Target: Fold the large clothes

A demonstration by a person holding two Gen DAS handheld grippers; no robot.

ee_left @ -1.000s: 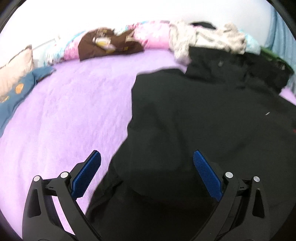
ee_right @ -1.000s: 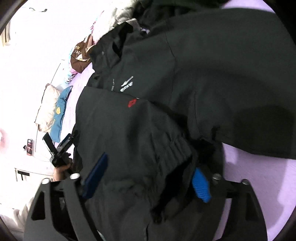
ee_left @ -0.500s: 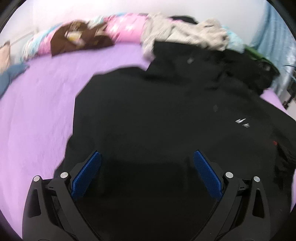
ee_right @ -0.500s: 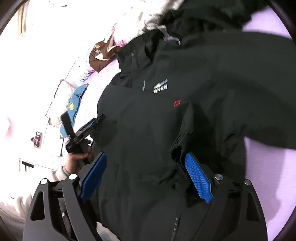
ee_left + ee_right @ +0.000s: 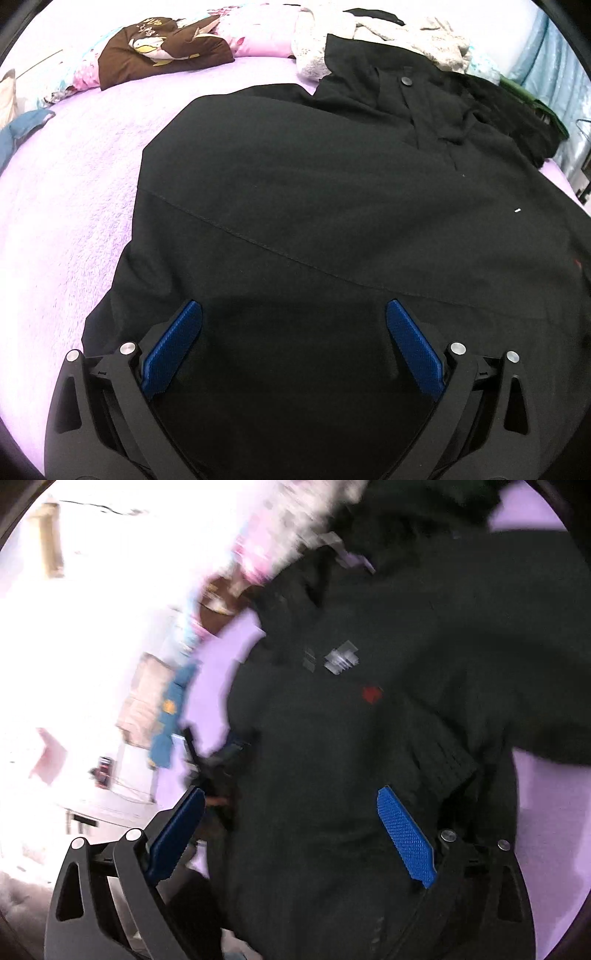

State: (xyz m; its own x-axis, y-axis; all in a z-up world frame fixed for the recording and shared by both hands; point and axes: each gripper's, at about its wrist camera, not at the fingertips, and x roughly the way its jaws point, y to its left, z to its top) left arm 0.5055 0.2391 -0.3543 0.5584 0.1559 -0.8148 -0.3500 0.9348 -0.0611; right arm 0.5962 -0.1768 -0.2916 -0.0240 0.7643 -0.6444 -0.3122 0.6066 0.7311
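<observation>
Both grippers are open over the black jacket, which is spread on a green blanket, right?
Not quite: the blanket is purple, not green, as the left wrist view shows. The rest holds: the left gripper and right gripper are both open over the black jacket.

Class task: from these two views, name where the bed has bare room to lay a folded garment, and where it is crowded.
Bare purple blanket lies between the black jacket and the blue cloth, below the brown garment. A smaller strip shows beyond the jacket's sleeve cuff. The head of the bed is crowded with heaped clothes.
</observation>
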